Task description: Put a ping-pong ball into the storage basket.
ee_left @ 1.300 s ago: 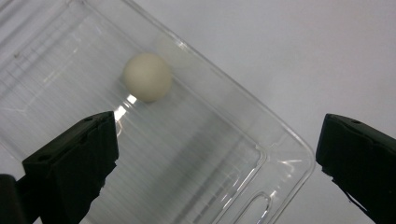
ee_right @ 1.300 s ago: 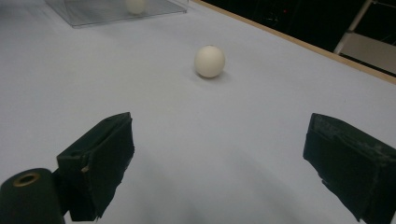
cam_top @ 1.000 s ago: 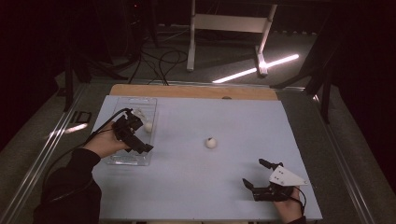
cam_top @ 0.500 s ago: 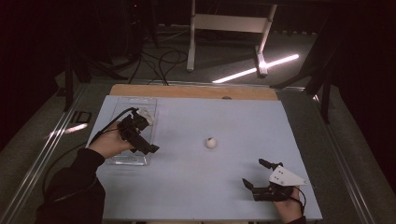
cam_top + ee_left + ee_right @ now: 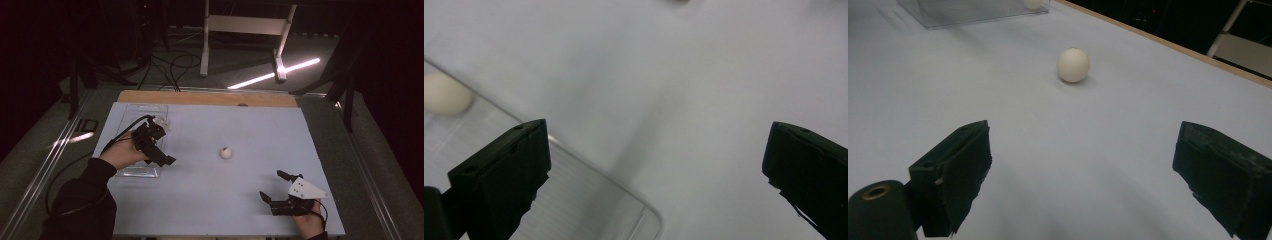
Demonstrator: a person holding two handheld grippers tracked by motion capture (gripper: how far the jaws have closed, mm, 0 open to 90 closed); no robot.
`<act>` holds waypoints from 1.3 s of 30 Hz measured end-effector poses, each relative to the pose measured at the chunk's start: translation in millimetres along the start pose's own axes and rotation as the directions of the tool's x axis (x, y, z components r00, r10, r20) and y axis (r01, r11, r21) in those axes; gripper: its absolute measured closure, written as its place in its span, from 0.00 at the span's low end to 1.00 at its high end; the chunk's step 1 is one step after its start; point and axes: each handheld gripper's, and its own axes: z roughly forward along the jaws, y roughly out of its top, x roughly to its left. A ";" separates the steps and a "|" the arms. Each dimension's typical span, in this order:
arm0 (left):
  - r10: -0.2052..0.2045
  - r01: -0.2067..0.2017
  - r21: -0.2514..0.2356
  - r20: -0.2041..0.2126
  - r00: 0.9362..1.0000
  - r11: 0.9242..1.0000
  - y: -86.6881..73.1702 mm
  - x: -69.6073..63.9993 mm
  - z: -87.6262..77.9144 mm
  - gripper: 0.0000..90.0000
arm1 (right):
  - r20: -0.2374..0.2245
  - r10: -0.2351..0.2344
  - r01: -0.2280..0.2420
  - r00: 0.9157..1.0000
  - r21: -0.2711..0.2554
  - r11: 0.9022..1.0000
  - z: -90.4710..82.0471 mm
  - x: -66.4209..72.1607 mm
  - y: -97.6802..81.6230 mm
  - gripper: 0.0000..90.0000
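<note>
A white ball lies alone on the pale blue mat, about mid-table. A clear plastic tray stands at the left, and a second white ball rests inside it. My left gripper hovers over the tray's right edge, open, with nothing between its jaws. The right gripper sits low near the front right of the mat. It is open and empty, and the loose ball lies well ahead of it.
The mat covers a table with a wooden strip along the far edge. A cable trails from the left gripper across the tray. Beyond the table, a metal stand rises from the dark floor.
My left gripper has moved right, from over the tray's middle to its right edge, closer to the loose ball. The right gripper and the ball have stayed put.
</note>
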 end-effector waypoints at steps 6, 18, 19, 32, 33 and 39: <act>0.006 -0.006 -0.014 -0.016 1.000 1.000 6.0 -4.0 -0.9 0.00 | -0.001 -0.004 0.004 1.000 -0.001 1.000 -0.1 0.1 0.3 0.09; 0.009 -0.009 -0.023 -0.002 1.000 1.000 22.1 -16.2 2.0 0.00 | -0.002 -0.004 0.004 1.000 -0.003 1.000 -0.4 0.0 0.3 0.09; 0.005 -0.004 -0.024 0.003 1.000 1.000 23.9 -17.9 3.2 0.00 | -0.001 -0.001 0.001 1.000 -0.002 1.000 -0.4 0.1 0.2 0.09; 0.013 -0.013 -0.011 0.030 0.999 1.000 41.9 -28.7 14.1 0.00 | -0.002 0.001 -0.001 1.000 -0.001 1.000 -0.5 0.0 0.1 0.09; 0.015 -0.015 -0.011 0.032 0.999 1.000 42.9 -29.7 14.6 0.00 | -0.003 0.000 0.000 1.000 0.001 1.000 -0.4 0.0 0.0 0.09; 0.024 -0.024 -0.011 0.036 0.999 1.000 50.9 -36.7 19.2 0.00 | -0.003 0.001 -0.001 1.000 0.000 1.000 -0.4 -0.3 0.0 0.09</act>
